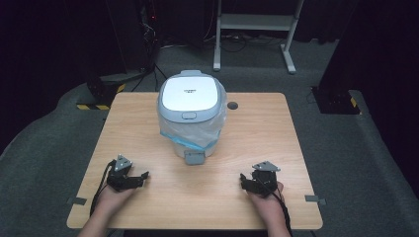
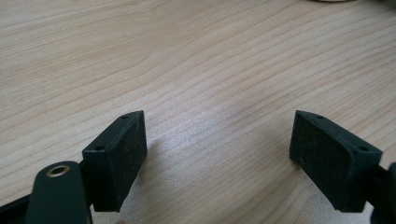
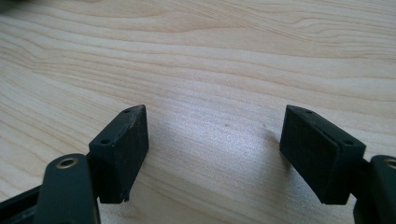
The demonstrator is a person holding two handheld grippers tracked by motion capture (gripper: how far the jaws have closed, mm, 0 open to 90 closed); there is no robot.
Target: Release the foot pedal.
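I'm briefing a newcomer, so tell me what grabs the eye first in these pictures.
The white lidded bin stands out first, upright at the middle of the wooden table toward its far edge, with a clear bag liner bunched around its rim. Next come the two hands resting near the table's front edge: the left claw and the right claw, both open on bare wood, well apart from the bin.
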